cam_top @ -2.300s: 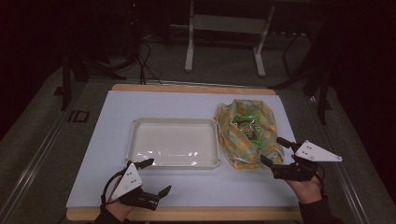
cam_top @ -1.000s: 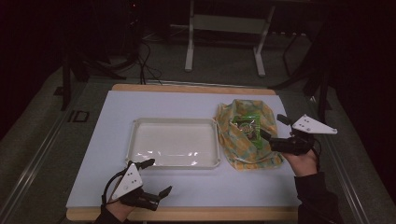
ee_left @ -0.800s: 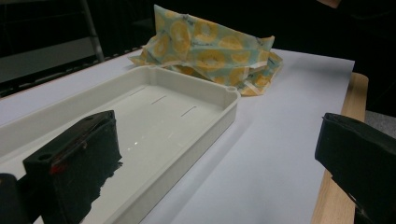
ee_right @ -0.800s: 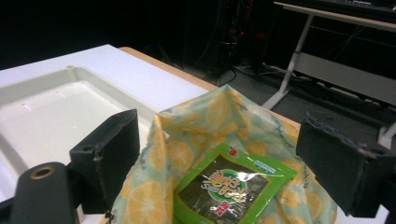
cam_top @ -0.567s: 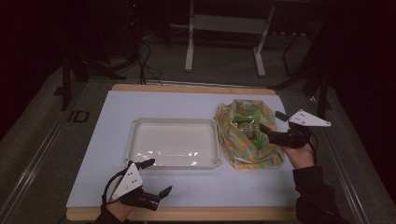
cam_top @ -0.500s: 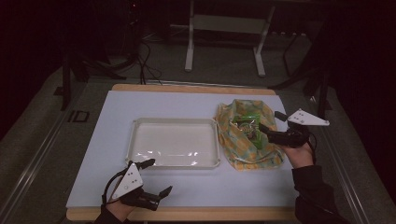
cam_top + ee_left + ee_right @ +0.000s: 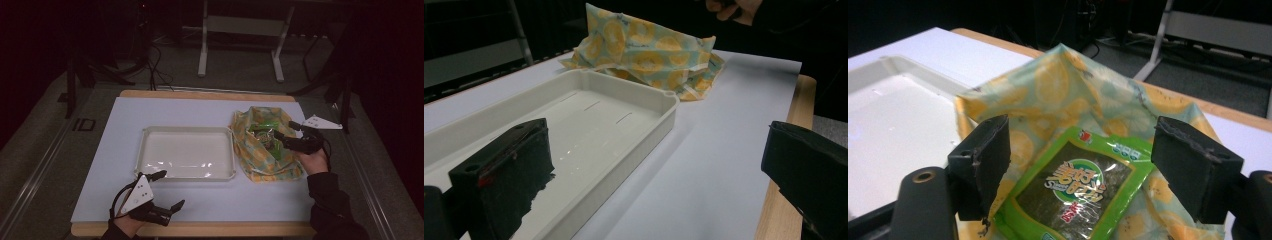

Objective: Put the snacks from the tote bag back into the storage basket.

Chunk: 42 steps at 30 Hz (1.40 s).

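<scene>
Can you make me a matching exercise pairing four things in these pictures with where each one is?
Things:
1. white tray
2. lemon-print cloth
3. green seaweed packet
4. left gripper

Places:
A. lying on the cloth, between the right gripper's open jaws
B. middle of the table
C. right of the tray
D. near table edge, in front of the tray

Pairs: 1-B, 2-C, 3-A, 4-D

The green packet (image 7: 1083,192) runs off the bottom edge in the right gripper view. Its small print is unreadable. The lemon-print cloth (image 7: 262,145) hides the table's right part beneath it.
</scene>
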Tool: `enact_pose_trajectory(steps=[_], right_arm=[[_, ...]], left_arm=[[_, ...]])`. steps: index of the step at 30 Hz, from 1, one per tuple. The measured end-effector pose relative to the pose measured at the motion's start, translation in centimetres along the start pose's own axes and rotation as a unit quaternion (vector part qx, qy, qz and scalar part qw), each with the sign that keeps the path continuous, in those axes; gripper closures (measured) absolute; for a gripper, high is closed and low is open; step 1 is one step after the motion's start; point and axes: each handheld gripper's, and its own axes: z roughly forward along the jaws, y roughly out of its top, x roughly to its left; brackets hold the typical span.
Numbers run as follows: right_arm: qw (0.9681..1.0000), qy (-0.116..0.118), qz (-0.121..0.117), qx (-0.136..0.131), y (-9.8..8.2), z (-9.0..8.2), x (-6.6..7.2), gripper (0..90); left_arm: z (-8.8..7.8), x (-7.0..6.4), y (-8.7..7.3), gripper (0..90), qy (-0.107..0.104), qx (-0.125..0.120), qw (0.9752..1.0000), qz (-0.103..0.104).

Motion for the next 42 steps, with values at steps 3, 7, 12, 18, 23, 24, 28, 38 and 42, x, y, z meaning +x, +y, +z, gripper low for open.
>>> enact_pose_trajectory(steps=[3,7,12,18,23,24,28,38,42], right_arm=[[0.9999,-0.003,-0.001,0.012,-0.4,0.7,-0.2,25.7],[0.9996,-0.006,0.003,0.026,-0.8,1.6,-0.6,30.5],[0.9991,-0.004,0.011,0.041,-1.3,2.6,-1.3,36.4],[0.9984,-0.01,0.025,0.05,-2.1,3.7,-2.0,39.4],[0.9972,-0.023,0.026,0.066,-2.6,4.5,-2.5,42.3],[0.9972,-0.023,0.028,0.065,-2.8,4.6,-2.7,43.0],[0.9963,-0.022,0.035,0.075,-3.3,5.1,-3.1,44.1],[0.9936,-0.031,0.049,0.098,-4.3,5.8,-3.4,45.3],[0.9936,-0.039,0.052,0.093,-4.5,5.7,-3.5,42.8]], left_arm=[[0.0,0.0,0.0,0.4,0.0,0.0,1.0,0.0],[0.0,0.0,0.0,0.4,0.0,0.0,1.0,0.001],[0.0,0.0,0.0,0.4,0.0,0.001,1.0,0.001],[0.1,0.0,0.0,0.4,0.0,0.001,1.0,0.003],[0.1,0.0,0.0,0.4,0.0,0.003,1.0,0.003],[0.1,0.0,0.0,0.4,0.0,0.003,1.0,0.003],[0.2,-0.1,0.0,0.4,-0.003,0.002,1.0,0.002],[0.3,-0.1,0.0,0.4,-0.005,0.005,1.0,-0.002],[0.3,-0.3,0.0,0.4,-0.008,0.006,0.9999,0.002]])
